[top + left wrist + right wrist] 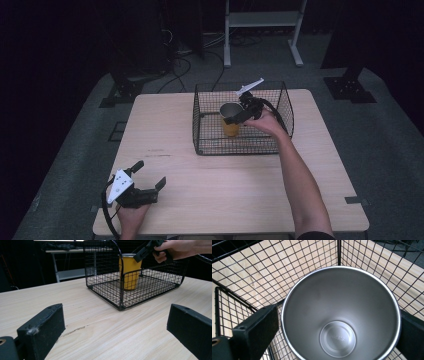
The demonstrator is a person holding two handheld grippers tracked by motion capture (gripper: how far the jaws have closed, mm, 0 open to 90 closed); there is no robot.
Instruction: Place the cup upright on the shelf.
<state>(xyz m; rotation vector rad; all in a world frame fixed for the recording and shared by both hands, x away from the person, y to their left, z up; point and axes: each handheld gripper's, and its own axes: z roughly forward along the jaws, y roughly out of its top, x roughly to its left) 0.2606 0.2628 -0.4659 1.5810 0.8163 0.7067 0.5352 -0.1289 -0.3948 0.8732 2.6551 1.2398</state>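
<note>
Wooden table point(235, 185), dark room: yellow cup point(230, 120) upright inside wire basket point(200, 130).

Right gripper point(239, 116) straddles the cup's rim, jaws on either side of its wall; actual contact cannot be judged, and the cup's base is screened by mesh. Left gripper point(147, 175) rests spread and empty near the table's front edge, evidently idle.
</note>
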